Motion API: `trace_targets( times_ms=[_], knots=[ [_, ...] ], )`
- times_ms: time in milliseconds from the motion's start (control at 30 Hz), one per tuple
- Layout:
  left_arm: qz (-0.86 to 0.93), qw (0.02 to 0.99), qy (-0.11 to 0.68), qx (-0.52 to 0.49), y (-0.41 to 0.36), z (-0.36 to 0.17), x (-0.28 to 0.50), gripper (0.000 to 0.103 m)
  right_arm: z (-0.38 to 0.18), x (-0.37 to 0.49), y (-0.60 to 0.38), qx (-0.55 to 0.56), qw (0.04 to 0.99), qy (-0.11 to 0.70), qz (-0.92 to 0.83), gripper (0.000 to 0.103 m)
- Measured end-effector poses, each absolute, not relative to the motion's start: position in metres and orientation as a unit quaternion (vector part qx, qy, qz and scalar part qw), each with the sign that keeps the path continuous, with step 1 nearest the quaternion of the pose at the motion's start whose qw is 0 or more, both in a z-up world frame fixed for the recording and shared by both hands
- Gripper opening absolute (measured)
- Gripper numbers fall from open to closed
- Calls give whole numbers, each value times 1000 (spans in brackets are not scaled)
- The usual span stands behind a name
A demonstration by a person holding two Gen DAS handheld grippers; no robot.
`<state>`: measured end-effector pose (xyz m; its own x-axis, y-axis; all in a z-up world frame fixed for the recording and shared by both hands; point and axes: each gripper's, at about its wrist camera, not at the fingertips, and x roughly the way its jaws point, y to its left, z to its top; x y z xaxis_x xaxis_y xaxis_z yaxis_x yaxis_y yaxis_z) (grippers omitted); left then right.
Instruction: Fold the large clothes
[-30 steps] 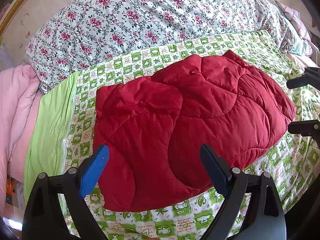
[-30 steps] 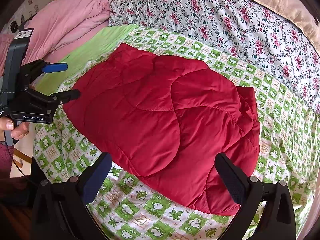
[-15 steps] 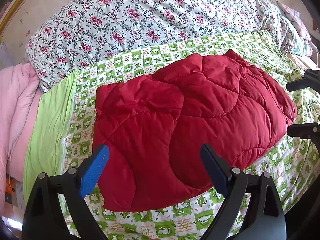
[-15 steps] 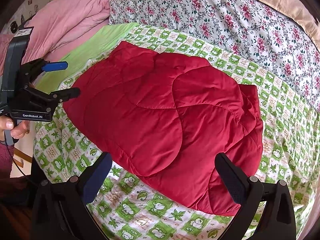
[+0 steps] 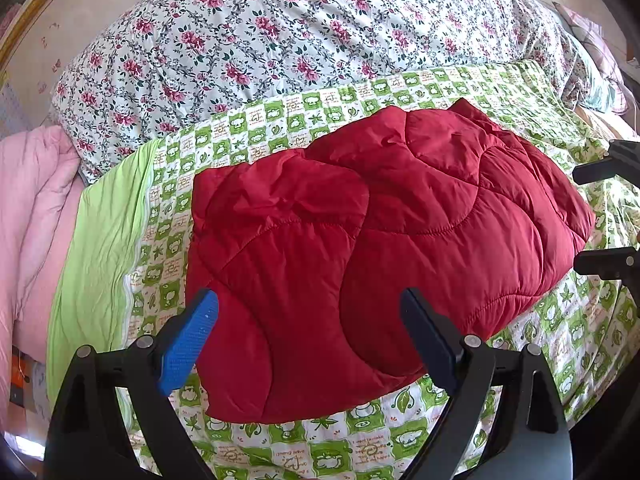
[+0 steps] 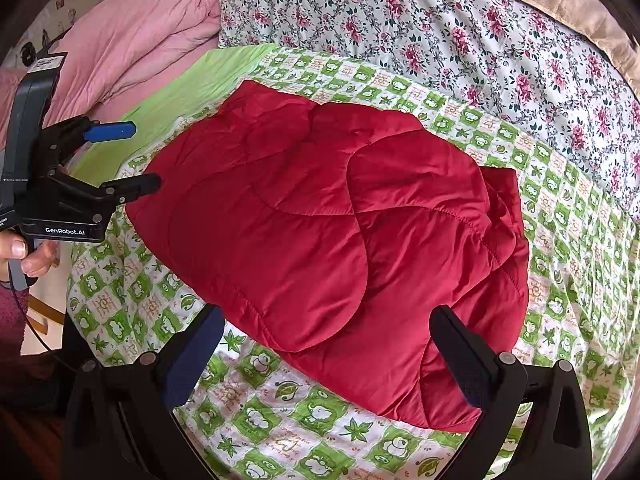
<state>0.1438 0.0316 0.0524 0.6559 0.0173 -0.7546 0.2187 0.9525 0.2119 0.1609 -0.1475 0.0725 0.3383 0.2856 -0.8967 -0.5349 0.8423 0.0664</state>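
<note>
the red quilted jacket (image 5: 360,256) lies folded into a thick packet in the middle of the green and white checked sheet (image 5: 360,448), which covers the near part of the bed. the jacket is flat on the sheet, with curved stitch lines on its top and one layer showing under the upper one at its right end in the right wrist view (image 6: 504,216).

the left gripper (image 5: 308,336) is above the near left edge of the jacket. its two fingers are spread wide and nothing is between them; the left pad is bright blue (image 5: 188,344) and the right finger looks dark. i cannot tell if the tips touch the cloth. in the right wrist view the same left gripper (image 6: 132,156) is seen from the side at the left end of the jacket, and a hand (image 6: 28,252) holds its handle, with a dark red sleeve (image 6: 16,320) below.

the right gripper (image 6: 328,344) is over the near right edge of the jacket, also with fingers wide apart and empty. in the left wrist view its two dark fingertips (image 5: 600,172) come in from the right border, just beside the right end of the jacket.

far behind the sheet is a flowered duvet (image 5: 280,40), white with pink roses. at the left is a pink blanket (image 6: 132,48), and between it and the checked sheet a plain light green strip (image 5: 100,240).
</note>
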Motion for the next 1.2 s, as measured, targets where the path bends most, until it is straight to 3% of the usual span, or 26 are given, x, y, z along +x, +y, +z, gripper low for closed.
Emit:
trace_targets(
  times_ms=[1200],
  knots=[
    [-49, 900, 409, 140, 32, 56, 145, 93, 80, 163, -147, -123, 808, 514, 259, 103]
  ],
)
